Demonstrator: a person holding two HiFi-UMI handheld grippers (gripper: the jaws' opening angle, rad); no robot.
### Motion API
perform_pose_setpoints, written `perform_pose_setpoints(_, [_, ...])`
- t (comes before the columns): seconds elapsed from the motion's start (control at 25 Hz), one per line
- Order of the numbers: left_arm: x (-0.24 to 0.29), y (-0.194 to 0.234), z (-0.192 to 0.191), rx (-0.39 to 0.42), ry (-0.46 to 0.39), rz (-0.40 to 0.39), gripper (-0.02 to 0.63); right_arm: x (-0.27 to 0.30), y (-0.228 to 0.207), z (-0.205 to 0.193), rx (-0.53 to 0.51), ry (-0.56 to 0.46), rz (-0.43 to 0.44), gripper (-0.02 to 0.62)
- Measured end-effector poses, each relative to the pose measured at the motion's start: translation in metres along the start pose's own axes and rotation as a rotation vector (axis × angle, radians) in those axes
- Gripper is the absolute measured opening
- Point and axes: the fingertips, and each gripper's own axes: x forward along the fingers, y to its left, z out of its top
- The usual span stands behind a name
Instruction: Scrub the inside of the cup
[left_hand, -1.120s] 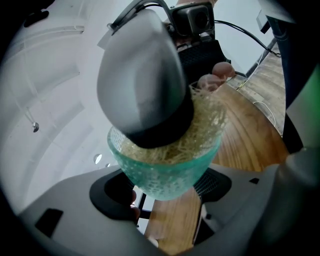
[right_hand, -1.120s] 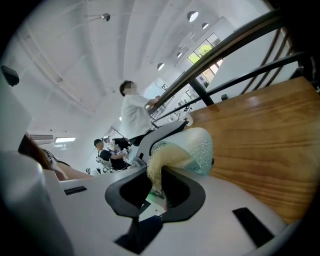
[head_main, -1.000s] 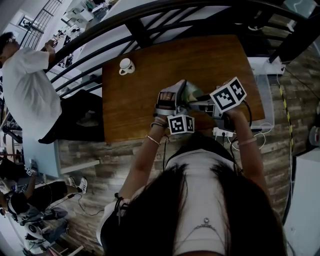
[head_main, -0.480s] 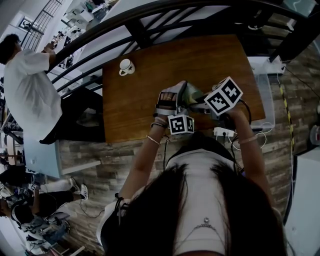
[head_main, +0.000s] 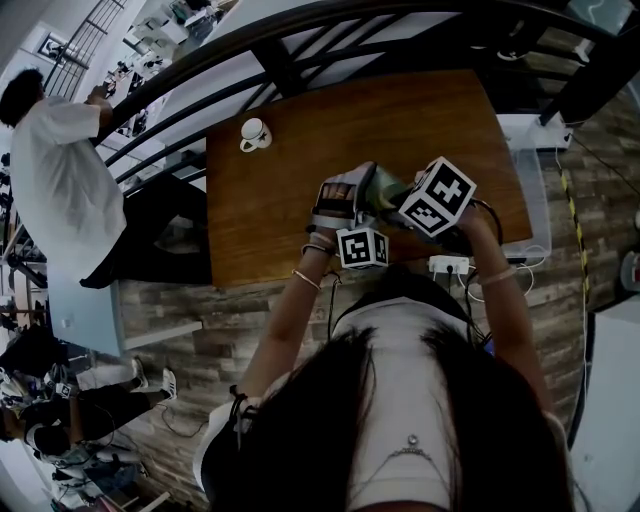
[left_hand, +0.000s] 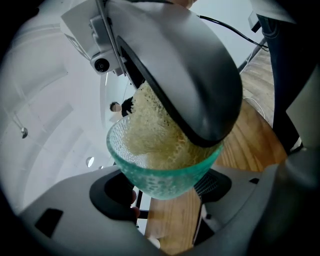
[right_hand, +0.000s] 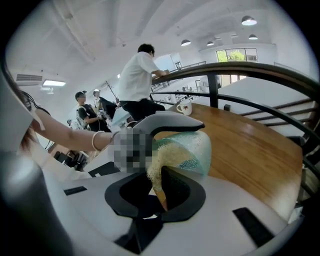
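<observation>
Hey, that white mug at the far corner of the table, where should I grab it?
Probably the rim, from above: the mug stands upright with its mouth open, so one jaw can slip inside the wall. Choose the side away from its handle.

Bright, even indoor light. Ceiling lamps (right_hand: 248, 20) glow at upper right of right gripper view. Sheen on table (right_hand: 245, 140). Heavy fisheye bending, black corners. Cup (left_hand: 165, 177) and sponge (left_hand: 150, 135) soft, close to lens. Head view darker at bottom.

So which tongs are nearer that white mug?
Left. The left tongs, holding the green glass cup, sit toward the white mug; the right tongs are farther, beyond the cup.
</observation>
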Motion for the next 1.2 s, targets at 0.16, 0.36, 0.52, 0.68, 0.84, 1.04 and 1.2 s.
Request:
perform_pose_setpoints(0.16, [0.002, -0.002, -0.004, 0.021, -0.003, -0.003, 0.354, 0.002, -0.004, -0.002, -0.055, 0.051, -0.051, 0.077])
perform_pose_setpoints(0.36, [0.002, -0.006, -0.008, 0.03, -0.007, -0.021, 0.354, 0.005, -0.004, -0.003, -0.1, 0.074, -0.066, 0.077])
perform_pose_setpoints(0.52, [0.005, -0.011, -0.008, 0.034, -0.011, -0.034, 0.354, 0.008, -0.003, -0.005, -0.196, 0.1, -0.084, 0.077])
perform_pose_setpoints(0.68, [0.005, -0.011, -0.003, 0.053, -0.016, -0.044, 0.354, 0.006, -0.005, -0.01, -0.275, 0.145, -0.122, 0.077])
perform_pose_setpoints(0.84, [0.007, -0.011, 0.0, 0.055, -0.022, -0.049, 0.354, 0.001, -0.014, -0.013, -0.327, 0.195, -0.189, 0.077])
perform_pose_setpoints(1.04, [0.007, -0.015, 0.004, 0.066, -0.028, -0.056, 0.354, 0.0, -0.01, -0.012, -0.427, 0.232, -0.219, 0.077])
perform_pose_setpoints(1.2, [0.008, -0.015, 0.007, 0.068, -0.026, -0.053, 0.354, -0.002, -0.011, -0.013, -0.429, 0.229, -0.223, 0.077])
